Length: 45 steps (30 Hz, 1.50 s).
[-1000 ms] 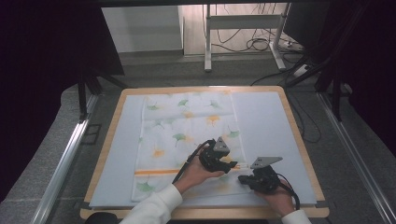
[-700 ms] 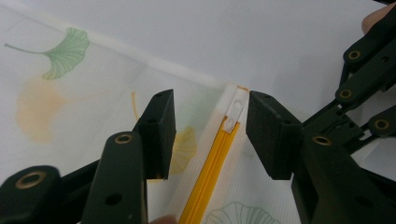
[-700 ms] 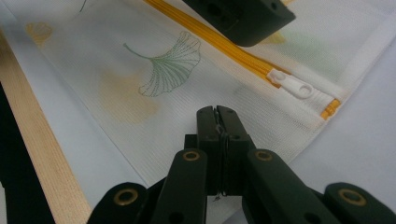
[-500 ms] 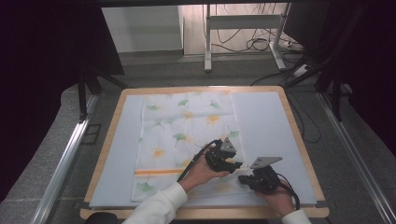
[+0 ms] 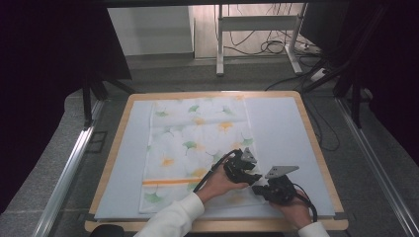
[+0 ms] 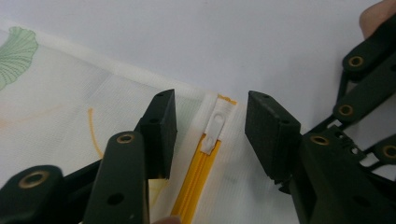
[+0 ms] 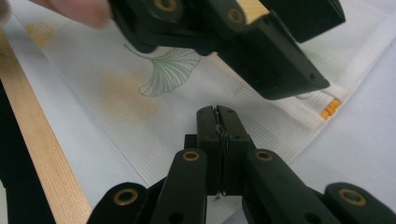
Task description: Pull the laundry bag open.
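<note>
The white zipper pull (image 6: pixel 214 133) sits at the end of an orange zipper (image 6: pixel 196 179) that runs across a flat mesh bag (image 5: pixel 197 148) printed with green and yellow ginkgo leaves. The bag lies on the pale mat of a wood-rimmed table (image 5: pixel 316 143), and the pull is at the bag's near right part, close to its edge.

The left gripper (image 6: pixel 210 130) straddles the pull: its jaws have just been closing and stand about half open, one on each side, the pads not yet touching it. The step in hand looks like taking hold of the pull in order to work the zipper. The next move calls for closing squarely onto the small tab, then drawing it along the orange line without lifting the fabric.

The right gripper (image 7: pixel 217 122) is fully closed, pinching the bag's fabric just near of the zipper end, apparently to anchor it.

In the high view both hands are close together at the near right of the table, the left hand (image 5: pixel 217 182) reaching rightward, the right hand (image 5: pixel 291 210) low by the near rim.
</note>
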Tool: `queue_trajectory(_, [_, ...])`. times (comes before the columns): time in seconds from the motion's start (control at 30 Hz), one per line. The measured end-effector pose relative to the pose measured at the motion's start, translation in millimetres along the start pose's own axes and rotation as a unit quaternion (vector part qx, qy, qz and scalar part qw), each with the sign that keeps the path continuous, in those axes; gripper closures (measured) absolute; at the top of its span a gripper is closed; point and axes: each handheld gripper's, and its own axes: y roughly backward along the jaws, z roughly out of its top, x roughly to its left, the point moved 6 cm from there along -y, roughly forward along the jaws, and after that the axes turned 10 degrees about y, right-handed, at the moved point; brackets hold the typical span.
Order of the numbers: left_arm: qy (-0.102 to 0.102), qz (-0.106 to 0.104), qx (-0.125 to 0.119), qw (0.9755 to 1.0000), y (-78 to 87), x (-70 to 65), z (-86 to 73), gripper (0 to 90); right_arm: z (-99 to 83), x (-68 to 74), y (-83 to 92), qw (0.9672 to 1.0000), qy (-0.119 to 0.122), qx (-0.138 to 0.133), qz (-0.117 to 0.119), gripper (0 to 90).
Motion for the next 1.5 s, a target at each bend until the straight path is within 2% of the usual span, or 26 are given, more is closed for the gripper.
queue_trajectory(0.17, [0.003, 0.003, 0.009, 0.9999, -6.6, 0.7, 0.4, 57.3, -0.1, -0.2, 0.0, 1.0, 0.0, 0.0, 0.001, 88.3])
queue_trajectory(0.23, [0.0, 0.003, 0.014, 0.9999, -9.6, -0.1, -0.2, 58.9, -0.1, -0.2, 0.0, 1.0, 0.001, 0.0, 0.001, 88.3])
queue_trajectory(0.27, [-0.008, 0.006, 0.019, 0.9998, -9.9, 0.8, -0.7, 59.3, -0.1, -0.3, 0.0, 1.0, 0.001, 0.0, 0.001, 88.3])
queue_trajectory(0.37, [-0.003, 0.0, 0.02, 0.9998, -10.1, 1.0, -1.0, 61.6, 0.0, -0.3, 0.0, 1.0, 0.002, 0.0, 0.0, 88.3])
queue_trajectory(0.43, [-0.007, -0.003, 0.023, 0.9997, -9.3, 1.5, -1.6, 64.7, 0.0, -0.3, 0.0, 1.0, 0.002, 0.0, 0.0, 88.3])
queue_trajectory(0.5, [-0.011, 0.003, 0.025, 0.9996, -9.0, 2.9, -2.1, 71.7, -0.1, -0.4, 0.0, 1.0, 0.002, 0.0, 0.001, 88.3])
queue_trajectory(0.6, [0.009, -0.005, 0.03, 0.9995, -9.0, 3.5, -2.0, 74.4, -0.1, -0.2, -0.1, 1.0, 0.002, 0.0, 0.001, 88.3])
queue_trajectory(0.73, [-0.005, 0.003, 0.036, 0.9993, -7.3, 3.1, -1.2, 78.4, -0.1, -0.2, -0.2, 1.0, 0.001, 0.0, 0.0, 88.3])
queue_trajectory(0.83, [-0.007, 0.004, 0.037, 0.9993, -5.8, 2.4, -0.8, 83.9, -0.1, -0.3, -0.2, 1.0, 0.002, 0.0, 0.001, 88.3])
queue_trajectory(0.9, [-0.016, 0.011, 0.037, 0.9991, -6.2, 1.0, -0.9, 84.0, -0.1, -0.6, -0.3, 1.0, 0.002, -0.001, 0.001, 88.3])
queue_trajectory(1.0, [-0.041, 0.026, 0.037, 0.9981, -5.6, -0.3, -1.1, 84.1, 0.0, -0.5, -0.2, 1.0, 0.003, -0.001, 0.001, 88.3])
queue_trajectory(1.1, [-0.032, 0.019, 0.034, 0.9987, -5.9, 1.2, -0.3, 84.2, 0.0, -0.6, -0.2, 1.0, 0.003, -0.001, 0.001, 88.3])
queue_trajectory(1.2, [-0.006, 0.002, 0.036, 0.9993, -5.7, 2.3, -0.6, 84.4, 0.1, -0.5, -0.2, 1.0, 0.004, -0.001, 0.001, 88.3])
queue_trajectory(1.33, [-0.017, 0.008, 0.043, 0.9989, -4.0, 2.0, -1.6, 84.9, 0.2, -0.5, -0.3, 1.0, 0.003, -0.001, 0.001, 88.4])
queue_trajectory(1.4, [-0.012, 0.006, 0.041, 0.9991, -4.1, 2.0, -1.8, 84.9, 0.3, -0.3, -0.2, 1.0, 0.0, 0.001, 0.0, 88.4])
queue_trajectory(1.5, [-0.011, 0.004, 0.039, 0.9992, -4.6, 2.3, -2.2, 85.0, 2.0, -2.5, 0.0, 0.9996, 0.004, 0.006, -0.026, 88.8])
